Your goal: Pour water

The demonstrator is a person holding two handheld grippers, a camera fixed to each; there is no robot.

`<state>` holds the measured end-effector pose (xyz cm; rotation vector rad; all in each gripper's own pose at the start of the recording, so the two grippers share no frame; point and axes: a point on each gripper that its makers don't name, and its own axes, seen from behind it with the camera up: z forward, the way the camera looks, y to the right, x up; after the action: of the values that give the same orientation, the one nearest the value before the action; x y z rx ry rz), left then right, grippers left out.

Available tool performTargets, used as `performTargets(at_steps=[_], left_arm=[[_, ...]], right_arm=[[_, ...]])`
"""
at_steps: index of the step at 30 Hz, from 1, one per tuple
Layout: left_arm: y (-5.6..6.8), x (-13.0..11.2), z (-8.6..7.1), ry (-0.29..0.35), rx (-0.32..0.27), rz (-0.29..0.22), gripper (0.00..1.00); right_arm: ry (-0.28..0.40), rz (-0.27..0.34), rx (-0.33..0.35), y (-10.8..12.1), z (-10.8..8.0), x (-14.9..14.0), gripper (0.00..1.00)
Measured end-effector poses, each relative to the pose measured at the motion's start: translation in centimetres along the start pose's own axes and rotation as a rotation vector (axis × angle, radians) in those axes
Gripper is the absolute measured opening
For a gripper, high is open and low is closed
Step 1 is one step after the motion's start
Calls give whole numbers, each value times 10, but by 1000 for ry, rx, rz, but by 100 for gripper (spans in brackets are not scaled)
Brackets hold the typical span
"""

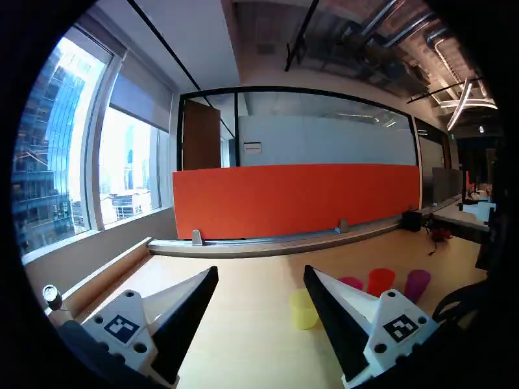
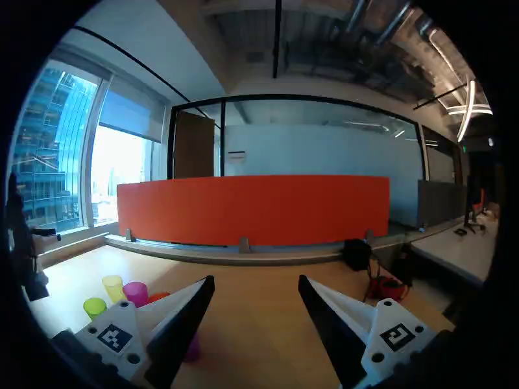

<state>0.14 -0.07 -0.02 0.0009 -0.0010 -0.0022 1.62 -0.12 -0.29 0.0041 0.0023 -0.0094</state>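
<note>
Cups, left gripper view: four plastic cups stand upright on the pale wooden table (image 1: 259, 337), well short of its far edge. The yellow cup (image 1: 303, 309) is nearest, just beside the inner side of the right-hand finger. The pink cup (image 1: 351, 282) is half hidden behind that finger. The orange cup (image 1: 380, 281) and the purple cup (image 1: 417, 284) stand next to it in a row, close together.

Cups, right gripper view: the same cluster sits low on the left. The yellow cup (image 2: 113, 287) and pink cup (image 2: 135, 293) are side by side, with a green cup (image 2: 95, 307) just in front. A sliver of the orange cup (image 2: 157, 297) and a patch of the purple cup (image 2: 193, 348) peek out around the left-hand finger.

Left gripper (image 1: 260, 269): claw spread wide, holding nothing, hovering above the table with bare wood between its fingers.

Right gripper (image 2: 255, 279): claw spread wide, holding nothing, also above bare table.

Table's far edge: a long orange divider (image 1: 292, 198) stands upright along it on small metal feet; it is also seen in the right gripper view (image 2: 253, 209).

Table's far right corner: a black bag (image 2: 357, 254) sits by the divider's end, with a red cable (image 2: 386, 287) beside it.

Left side of the room: tall windows (image 1: 45, 168) show city buildings in bright daylight.

Right side of the room: another desk (image 2: 454, 249) stands apart from the table.
</note>
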Motion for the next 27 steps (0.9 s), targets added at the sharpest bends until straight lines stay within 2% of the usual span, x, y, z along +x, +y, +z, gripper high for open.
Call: performTargets(at_steps=[11, 17, 27], left_arm=[[-5, 46, 5, 7, -33, -55, 98], [-5, 79, 8, 33, -51, -38, 98], [3, 130, 7, 71, -98, -12, 98]], right_arm=[[-17, 6, 30, -6, 4, 48, 100], [-2, -6, 43, -10, 5, 74, 100], [22, -22, 69, -17, 5, 108, 100]])
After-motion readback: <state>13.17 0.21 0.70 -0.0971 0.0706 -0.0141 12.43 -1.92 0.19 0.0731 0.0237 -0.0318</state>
